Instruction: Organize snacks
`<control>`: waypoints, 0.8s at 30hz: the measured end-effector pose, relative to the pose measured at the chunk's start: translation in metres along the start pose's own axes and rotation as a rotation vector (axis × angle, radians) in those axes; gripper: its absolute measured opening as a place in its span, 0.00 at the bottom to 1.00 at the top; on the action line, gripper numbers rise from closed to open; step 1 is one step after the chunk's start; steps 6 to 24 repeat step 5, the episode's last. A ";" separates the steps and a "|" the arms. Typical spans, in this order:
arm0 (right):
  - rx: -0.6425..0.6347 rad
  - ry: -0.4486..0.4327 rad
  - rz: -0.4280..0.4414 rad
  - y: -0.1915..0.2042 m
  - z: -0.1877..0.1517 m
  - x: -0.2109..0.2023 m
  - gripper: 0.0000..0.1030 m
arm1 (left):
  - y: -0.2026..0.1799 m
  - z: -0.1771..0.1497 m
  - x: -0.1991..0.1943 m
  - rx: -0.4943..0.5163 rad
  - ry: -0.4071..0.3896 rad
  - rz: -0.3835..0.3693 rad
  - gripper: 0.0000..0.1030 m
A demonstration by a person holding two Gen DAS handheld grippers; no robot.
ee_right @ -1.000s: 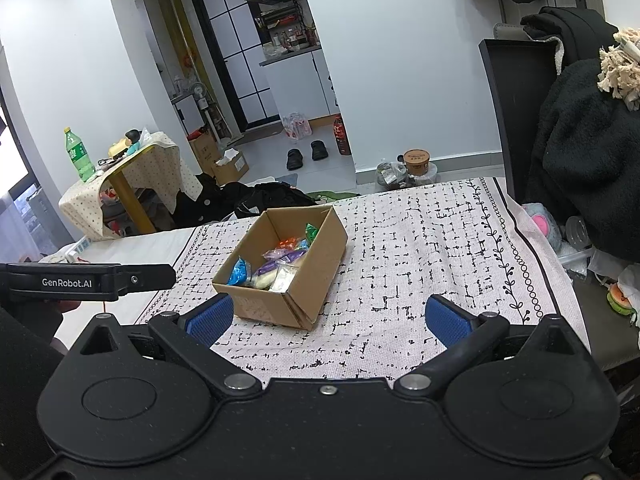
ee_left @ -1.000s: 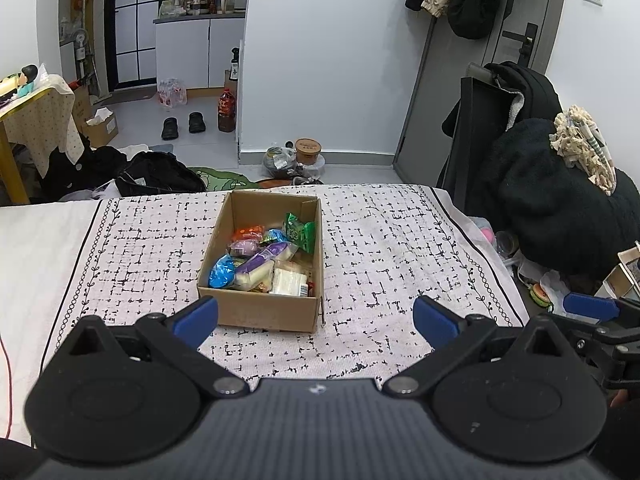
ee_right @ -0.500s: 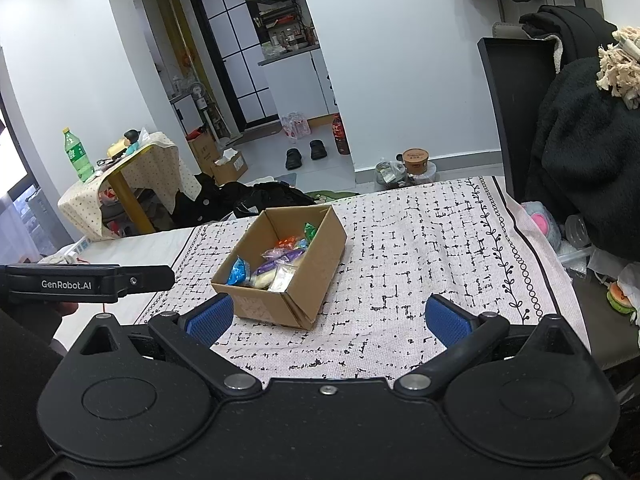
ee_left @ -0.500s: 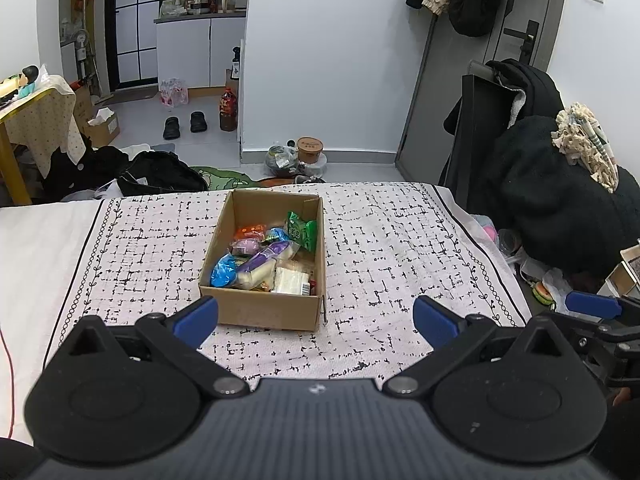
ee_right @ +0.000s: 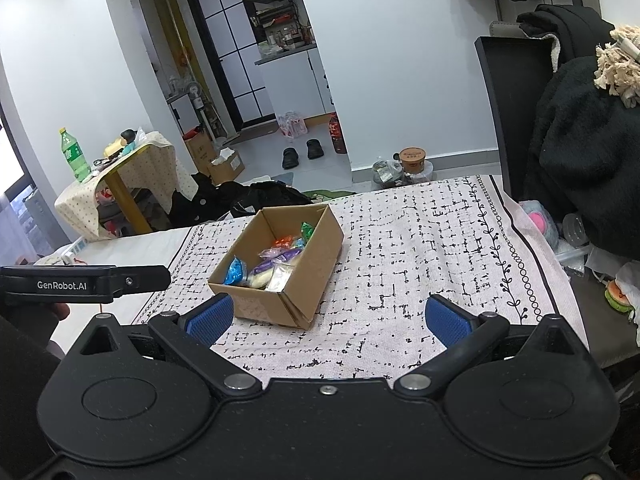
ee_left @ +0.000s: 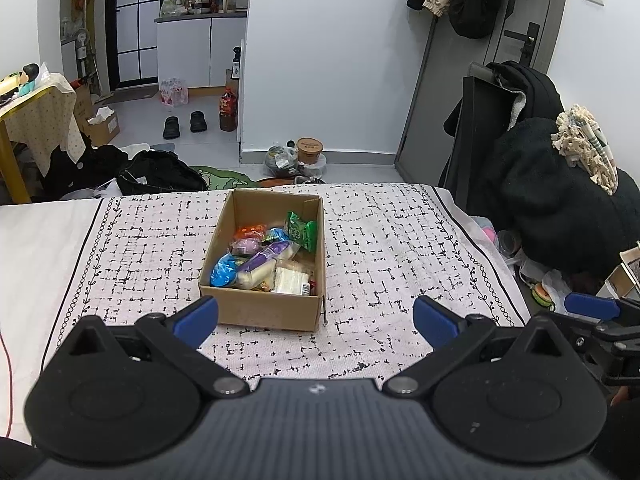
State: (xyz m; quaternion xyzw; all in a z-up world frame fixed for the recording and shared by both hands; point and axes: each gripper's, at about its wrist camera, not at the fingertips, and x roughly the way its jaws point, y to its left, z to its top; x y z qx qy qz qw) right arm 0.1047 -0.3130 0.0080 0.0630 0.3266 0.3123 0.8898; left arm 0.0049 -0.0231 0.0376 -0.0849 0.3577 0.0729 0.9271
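Observation:
An open cardboard box (ee_left: 260,308) stands on the patterned cloth (ee_left: 400,248) and holds several wrapped snacks: a green packet (ee_left: 301,231), a blue one (ee_left: 222,272), a purple one (ee_left: 267,257), an orange one (ee_left: 249,232). The box also shows in the right wrist view (ee_right: 316,256). My left gripper (ee_left: 316,320) is open and empty, just short of the box's near wall. My right gripper (ee_right: 328,318) is open and empty, near the box's right corner. The left gripper's body (ee_right: 84,282) shows at the left of the right wrist view.
A black chair piled with dark coats (ee_left: 540,184) stands at the cloth's right edge. Bags, shoes (ee_left: 184,124) and bottles lie on the floor beyond the table. A small covered table (ee_right: 120,176) stands far left.
Both grippers have stayed nearly still and open. The views shifted only slightly; the box and snacks have not moved.

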 end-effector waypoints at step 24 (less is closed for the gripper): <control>0.004 0.001 0.000 -0.002 0.000 0.001 1.00 | -0.002 -0.001 0.002 0.007 0.002 -0.002 1.00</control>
